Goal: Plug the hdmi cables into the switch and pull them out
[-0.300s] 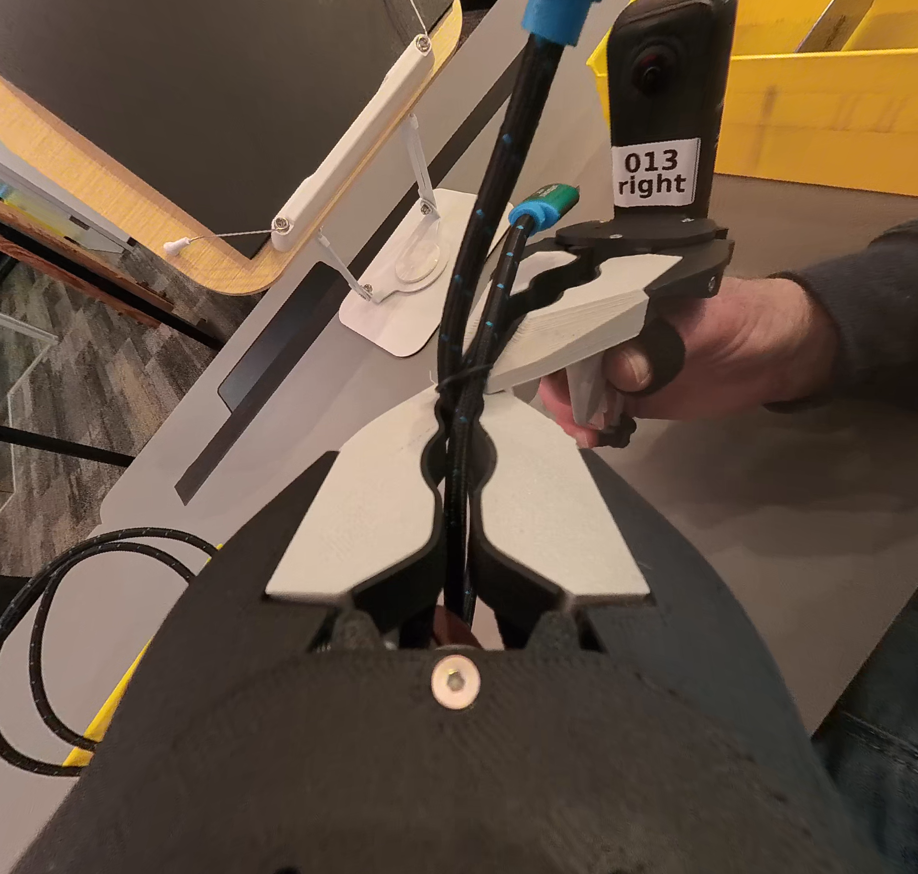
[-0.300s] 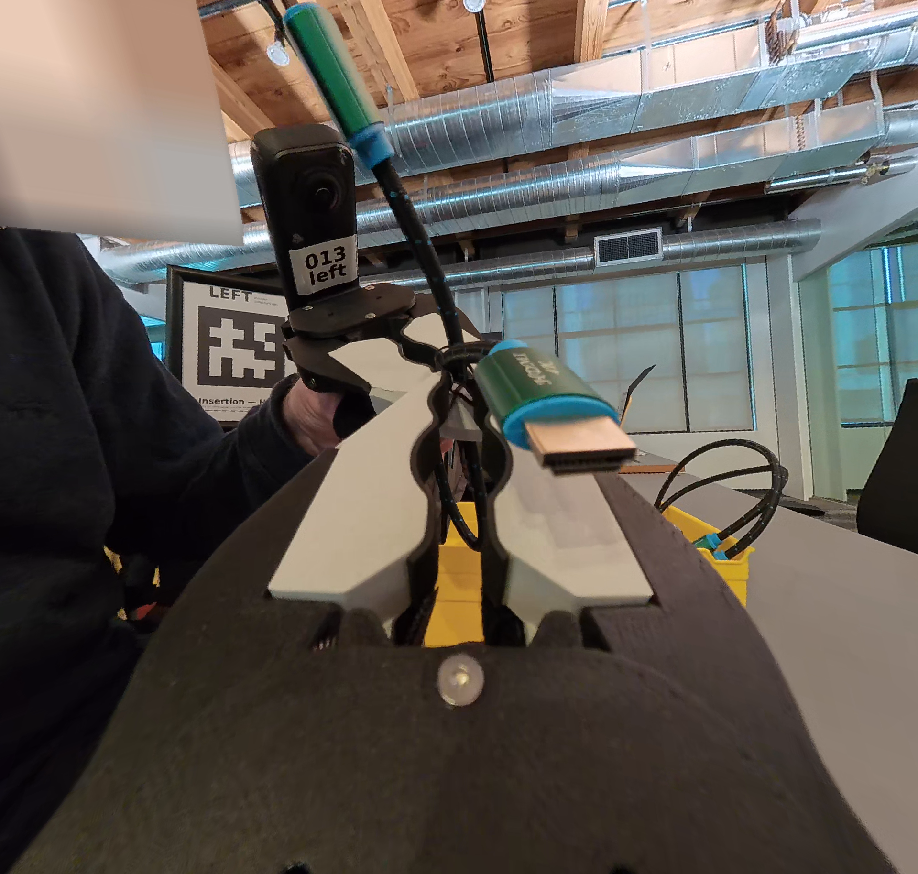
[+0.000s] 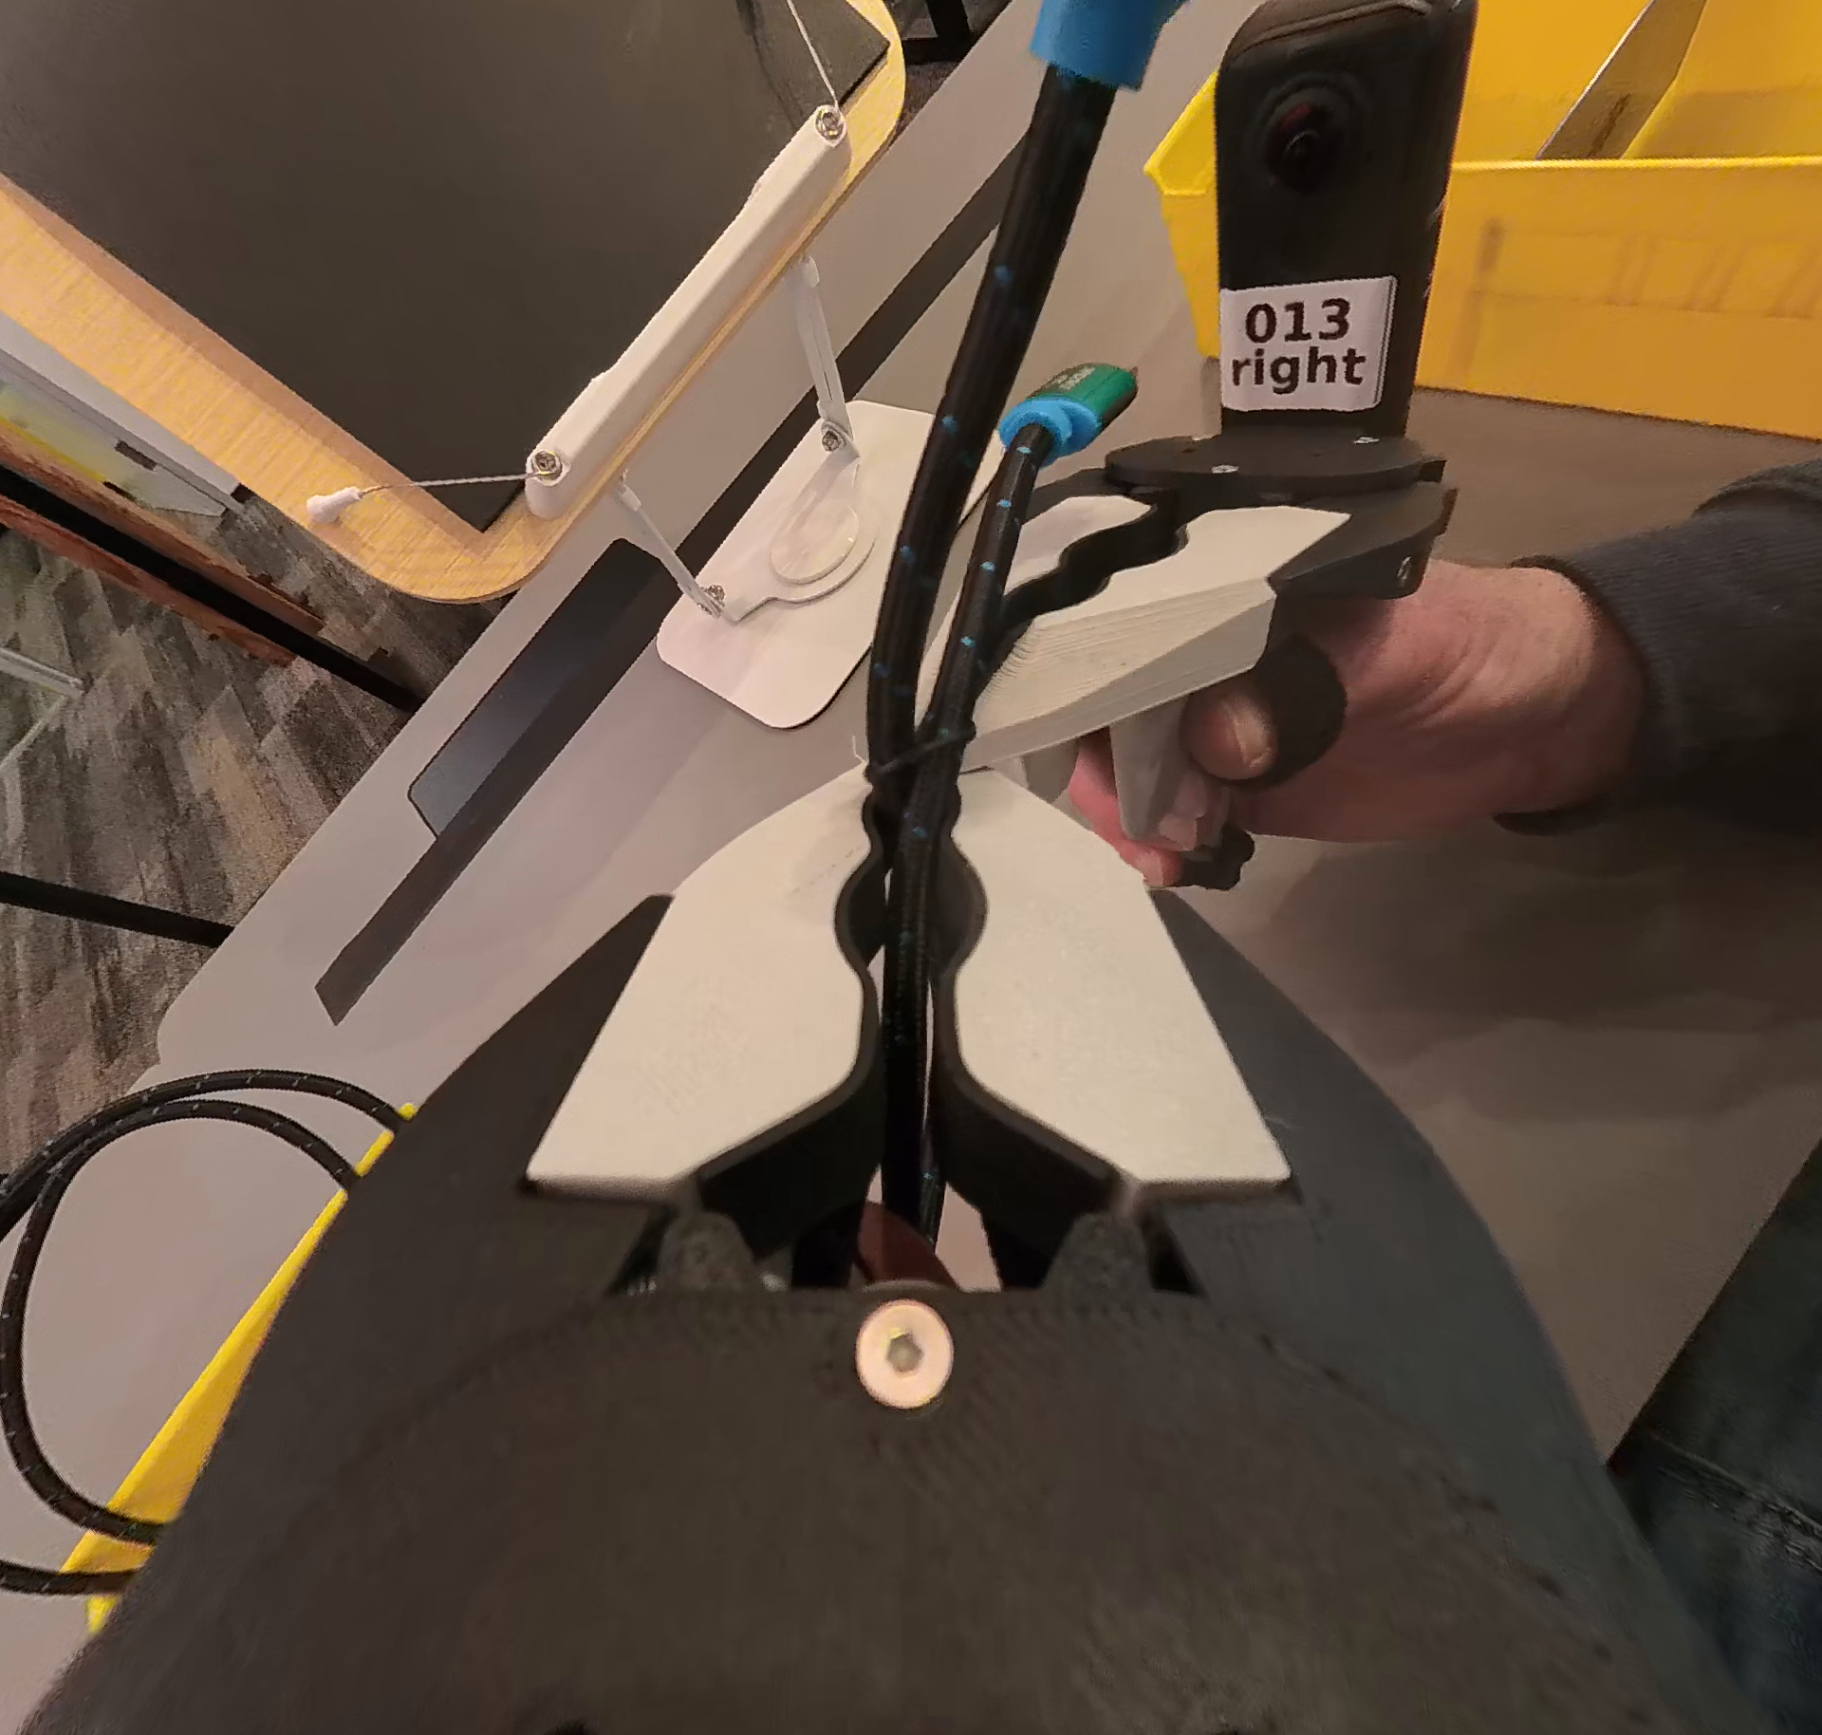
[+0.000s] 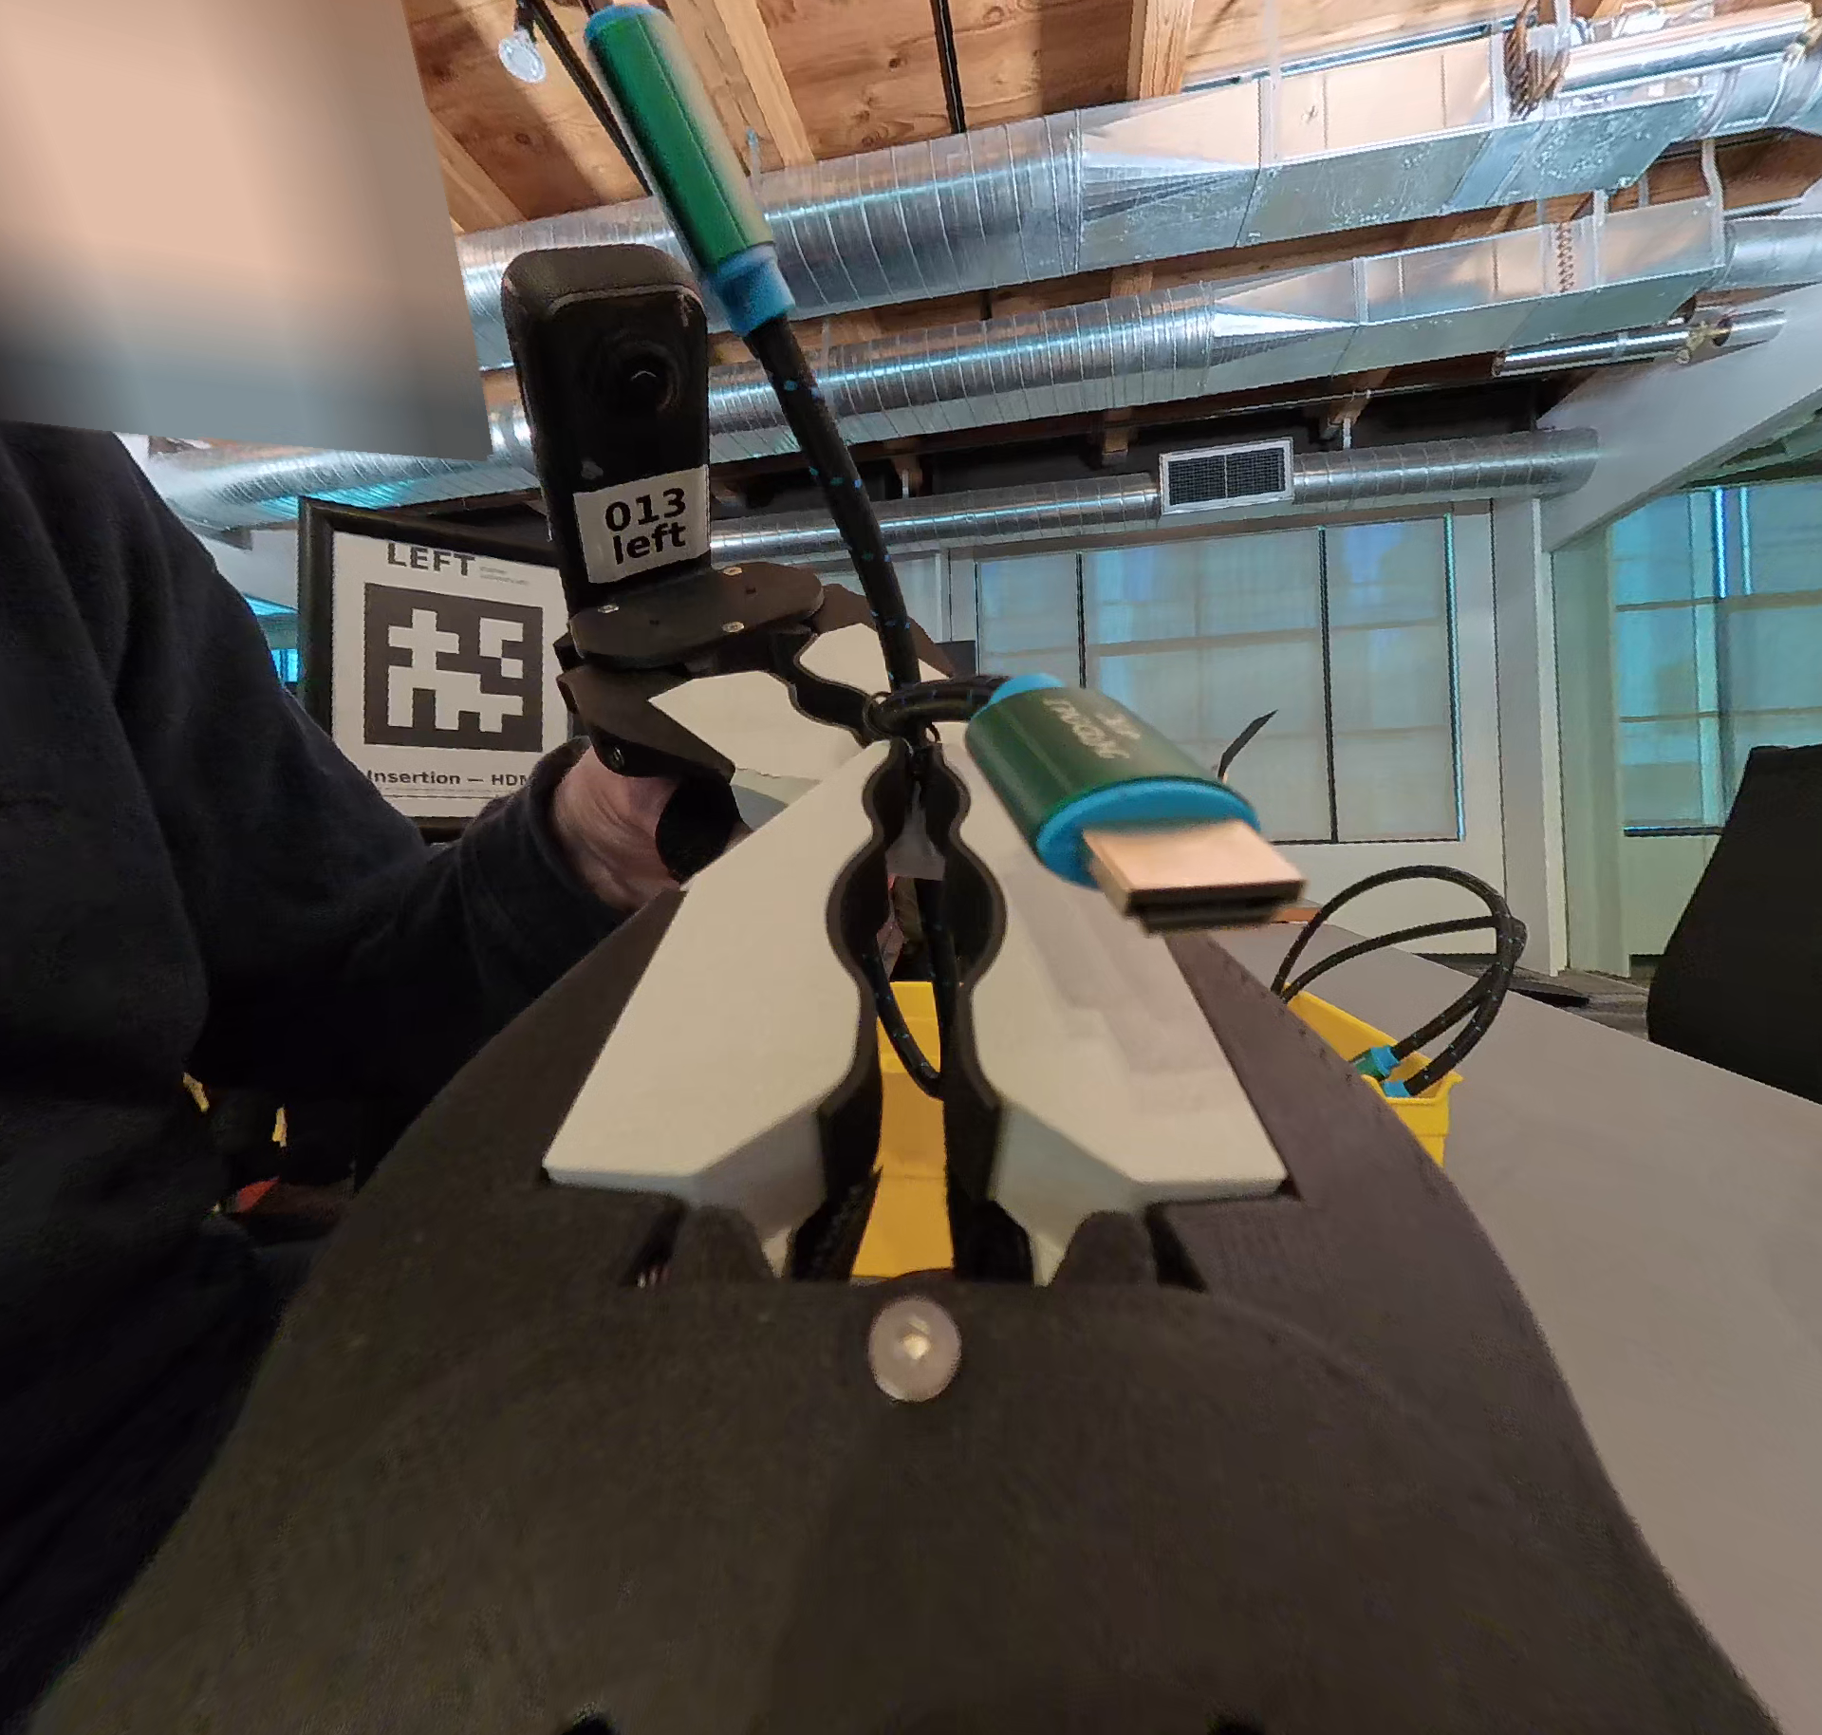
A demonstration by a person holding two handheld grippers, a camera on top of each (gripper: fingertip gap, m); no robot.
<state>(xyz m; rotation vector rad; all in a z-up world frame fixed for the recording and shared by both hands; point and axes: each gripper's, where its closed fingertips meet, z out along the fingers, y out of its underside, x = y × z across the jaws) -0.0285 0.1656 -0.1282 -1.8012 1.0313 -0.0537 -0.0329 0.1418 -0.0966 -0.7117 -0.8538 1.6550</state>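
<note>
Two black braided HDMI cables [image 3: 986, 356] are tied together in a bundle. My left gripper [image 3: 912, 785] is shut on the bundle just below the tie. One green plug with a blue collar [image 3: 1094, 1] sticks up past the top edge, and a second plug [image 3: 1075, 396] points away to the right. My right gripper [image 4: 907, 756] is shut on the same bundle. Its near plug [image 4: 1134, 800] shows a bare metal tip, and the other plug [image 4: 680, 149] stands high. The two grippers meet tip to tip; the right gripper also shows in the left wrist view [image 3: 986, 711]. No switch is in view.
Yellow bins [image 3: 1577, 238] stand behind the right gripper. A black board with a wooden edge [image 3: 394, 159] leans on a white stand [image 3: 779, 623] at the grey table's [image 3: 1479, 899] left edge. Another cable loops out of a small yellow bin [image 4: 1400, 1086]. A person's sleeve [image 4: 197, 899] is at the left. Only a small space, under 4 cm, lies between the two pairs of fingers.
Both grippers keep their hold on the bundle. In the right wrist view the near plug has drifted slightly to the right.
</note>
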